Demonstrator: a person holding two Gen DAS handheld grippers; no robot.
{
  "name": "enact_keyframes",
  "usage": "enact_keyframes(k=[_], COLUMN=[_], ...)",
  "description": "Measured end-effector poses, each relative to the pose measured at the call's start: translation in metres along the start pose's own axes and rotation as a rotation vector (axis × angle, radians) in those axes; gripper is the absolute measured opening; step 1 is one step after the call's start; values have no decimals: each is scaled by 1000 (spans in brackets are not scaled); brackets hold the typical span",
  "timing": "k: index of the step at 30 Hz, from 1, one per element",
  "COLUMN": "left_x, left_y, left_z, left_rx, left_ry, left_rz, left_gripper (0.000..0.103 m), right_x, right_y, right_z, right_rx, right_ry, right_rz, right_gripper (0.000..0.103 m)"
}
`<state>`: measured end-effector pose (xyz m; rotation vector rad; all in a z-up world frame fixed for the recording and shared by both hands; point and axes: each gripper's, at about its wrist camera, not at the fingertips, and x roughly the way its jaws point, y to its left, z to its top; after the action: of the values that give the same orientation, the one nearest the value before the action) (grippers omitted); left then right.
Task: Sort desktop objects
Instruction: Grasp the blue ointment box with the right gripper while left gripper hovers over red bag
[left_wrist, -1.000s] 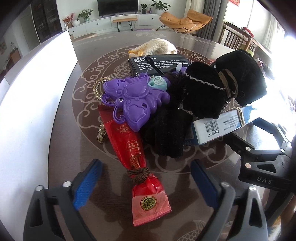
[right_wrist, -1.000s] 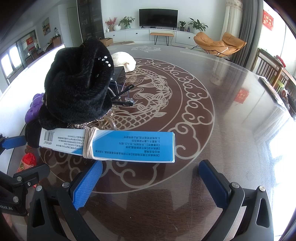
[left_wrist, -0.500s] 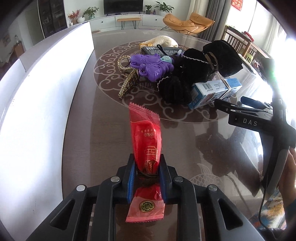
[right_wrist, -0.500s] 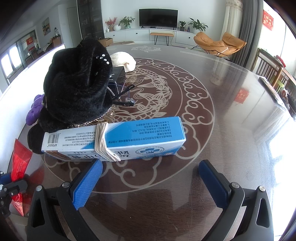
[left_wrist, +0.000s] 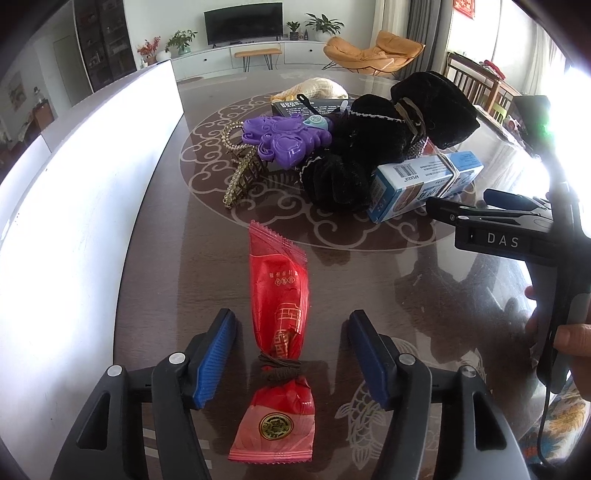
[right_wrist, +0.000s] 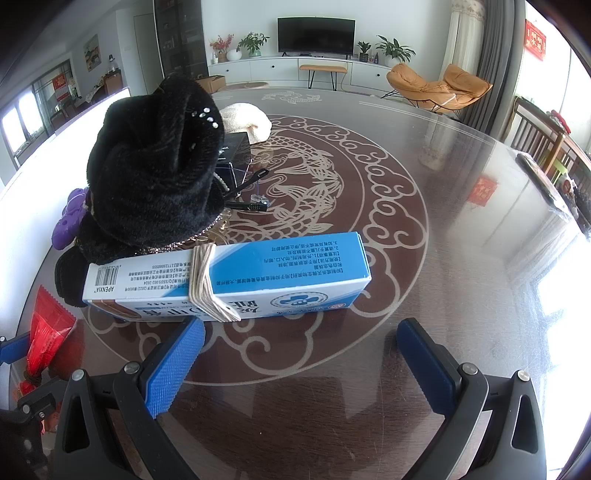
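Observation:
A red candy wrapper (left_wrist: 279, 317) tied with a brown hair band lies flat on the table between the open fingers of my left gripper (left_wrist: 291, 354), apart from both pads; it also shows in the right wrist view (right_wrist: 46, 332). A pile holds a purple butterfly toy (left_wrist: 286, 142), black scrunchies (left_wrist: 373, 136), a gold hair clip (left_wrist: 242, 173) and a blue and white box (left_wrist: 424, 184). My right gripper (right_wrist: 301, 362) is open and empty just in front of the box (right_wrist: 236, 280), which has a beige band around it.
A black box (left_wrist: 314, 107) and a cream knitted item (left_wrist: 317, 90) lie behind the pile. A white wall (left_wrist: 74, 206) borders the table's left side. A black pen-like item (right_wrist: 245, 194) lies behind the black scrunchies. Bare brown table (right_wrist: 461, 229) stretches to the right.
My left gripper took the red wrapper out of the pile, drew it toward the near edge, then opened and let it go on the table. The blue box tipped down onto the table.

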<state>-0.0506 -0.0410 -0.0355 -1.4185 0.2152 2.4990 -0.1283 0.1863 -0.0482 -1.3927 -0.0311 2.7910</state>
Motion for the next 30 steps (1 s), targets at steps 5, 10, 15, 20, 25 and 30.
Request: enact_keyframes(k=[5,10,15,20,25,30], left_x=[-2,-6,-6,-11,-18,-15], left_y=[0,4,2,8,19,15], left_z=[-3,-9,-9,-18,-27,-22], left_rx=[6,13,12,15,15,38], left_ry=[7,0,11,17,22,26], left_rz=[2,-3,0,-2,-6,-14], left_gripper=[68,74,78,78,78,78], right_x=[0,-18,-41,-12,-44,-74], right_y=[-2,-24,-11,10,25,24], right_z=[5,5,50,53,5,-19], right_rx=[-86,-127,-333,-464,-649,-739], right_ry=[92,72,-14,162,275,208], right_rz=[62,250,355,421,563,522], right_gripper=[103,103,103,100,88,88])
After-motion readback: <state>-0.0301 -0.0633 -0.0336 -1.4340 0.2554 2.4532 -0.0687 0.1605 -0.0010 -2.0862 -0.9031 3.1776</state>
